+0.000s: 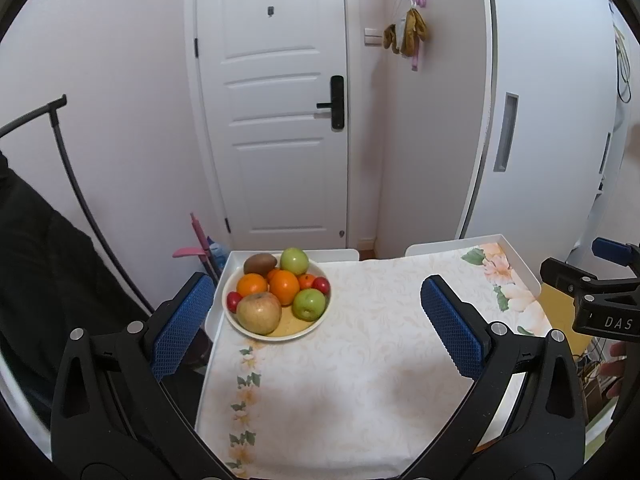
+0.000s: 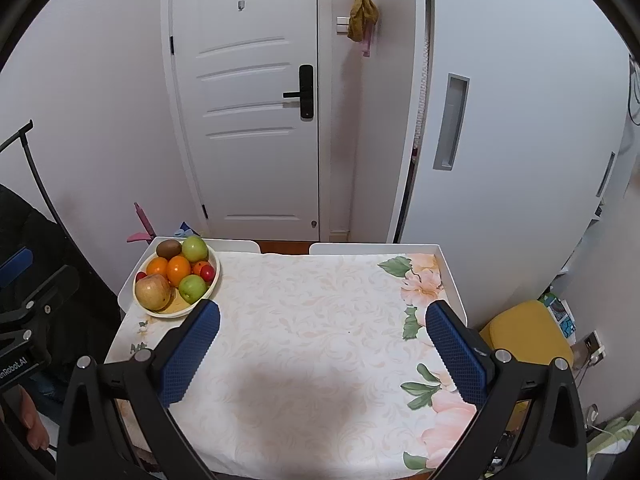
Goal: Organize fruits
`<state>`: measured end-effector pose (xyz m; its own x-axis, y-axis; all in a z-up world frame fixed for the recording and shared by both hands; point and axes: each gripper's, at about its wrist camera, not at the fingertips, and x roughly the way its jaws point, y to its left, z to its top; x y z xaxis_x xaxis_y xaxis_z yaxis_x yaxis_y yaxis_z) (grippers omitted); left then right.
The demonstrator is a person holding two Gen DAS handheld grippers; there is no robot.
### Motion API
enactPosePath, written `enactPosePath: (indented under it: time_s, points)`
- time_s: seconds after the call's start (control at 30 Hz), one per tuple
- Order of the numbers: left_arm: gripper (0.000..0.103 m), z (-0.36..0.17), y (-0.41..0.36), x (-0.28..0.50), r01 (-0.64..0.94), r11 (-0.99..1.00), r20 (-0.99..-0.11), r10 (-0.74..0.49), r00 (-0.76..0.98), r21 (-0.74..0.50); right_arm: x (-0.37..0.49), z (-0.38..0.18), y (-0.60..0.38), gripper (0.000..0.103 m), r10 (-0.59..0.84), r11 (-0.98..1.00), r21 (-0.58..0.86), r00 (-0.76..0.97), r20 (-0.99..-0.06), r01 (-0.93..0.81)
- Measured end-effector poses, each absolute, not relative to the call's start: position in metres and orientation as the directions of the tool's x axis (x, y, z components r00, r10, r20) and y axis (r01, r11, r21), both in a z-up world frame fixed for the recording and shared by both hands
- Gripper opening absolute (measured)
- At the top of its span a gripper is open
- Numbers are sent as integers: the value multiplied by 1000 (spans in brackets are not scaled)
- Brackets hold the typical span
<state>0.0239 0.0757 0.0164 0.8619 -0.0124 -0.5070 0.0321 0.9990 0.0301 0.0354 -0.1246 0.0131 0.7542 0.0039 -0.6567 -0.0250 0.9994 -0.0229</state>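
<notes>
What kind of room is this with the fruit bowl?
Probably the entry area of a home: a white front door with a black lock handle, hangers on the wall, and a small table with a flowered cloth.

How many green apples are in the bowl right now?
2. One green apple sits at the bowl's far side beside the kiwi; the other sits near-right. More may be hidden underneath.

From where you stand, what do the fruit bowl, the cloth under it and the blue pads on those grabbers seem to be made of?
The fruit bowl looks like glazed ceramic or hard plastic: cream, smooth, faintly shiny rim. The tablecloth seems thin printed fabric or vinyl, matte, with flowers and slight ripples. The blue pads on each tool look like rubber, with a diamond-knurled, non-glossy texture.
</notes>
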Motion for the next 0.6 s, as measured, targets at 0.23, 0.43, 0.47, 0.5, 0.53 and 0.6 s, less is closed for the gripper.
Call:
enactPosePath:
  time_s: [0.23, 0.43, 0.47, 0.5, 0.53, 0.6]
  points:
    - [103, 15, 76, 27, 39, 999, -505, -20, 863, 28, 36, 13, -124, 103, -1, 1000, -22, 754, -657, -18]
    - [103, 15, 75, 27, 36, 999, -505, -17, 863, 28, 36, 13, -123, 103, -4, 1000, -23, 754, -657, -14]
    - [103, 15, 74, 27, 35, 999, -504, -17, 864, 28, 36, 13, -123, 103, -5, 1000, -24, 754, -657, -15]
    - [103, 15, 75, 27, 35, 999, -504, -16, 863, 28, 36, 13, -124, 103, -5, 1000, -24, 754, -657, -14]
    - [103, 15, 75, 27, 36, 999, -504, -17, 863, 29, 36, 13, -124, 103, -4, 1000, -24, 754, -657, -15]
    - [103, 16, 75, 27, 35, 999, -505, -16, 863, 29, 36, 13, -123, 103, -5, 1000, -24, 754, -657, -14]
